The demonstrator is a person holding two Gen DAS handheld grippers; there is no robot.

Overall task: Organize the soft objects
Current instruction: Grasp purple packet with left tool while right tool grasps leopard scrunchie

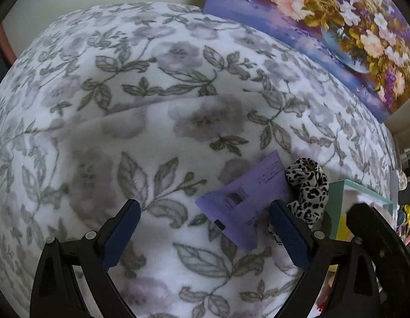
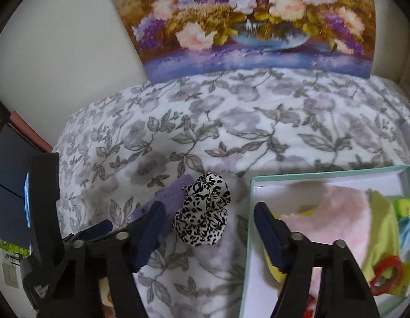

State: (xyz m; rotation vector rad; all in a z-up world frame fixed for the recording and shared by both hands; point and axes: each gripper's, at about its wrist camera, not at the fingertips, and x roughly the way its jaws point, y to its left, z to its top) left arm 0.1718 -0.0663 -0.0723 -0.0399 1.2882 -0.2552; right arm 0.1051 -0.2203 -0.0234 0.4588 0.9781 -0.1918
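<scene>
- My right tool (image 2: 205, 226) hangs with its jaws apart and nothing between them, straddling the gap between the scrunchie and the box; my left tool (image 1: 203, 221) is spread wide too, empty, over the blanket.
- The leopard-print scrunchie (image 2: 202, 209) lies on the floral blanket (image 2: 231, 132), just left of the mint-edged box (image 2: 251, 212) and touching a purple packet (image 1: 244, 196).
- I judge the scrunchie very light, limp and squashy; it should bunch under the pads rather than slip. I would pinch across one thick fold of the ring, on the side away from the packet.
- The box already holds a pink fluffy cloth (image 2: 337, 212) and a yellow cloth (image 2: 382, 228).
- Farthest, a flower painting (image 2: 244, 21) leans against the wall.
</scene>
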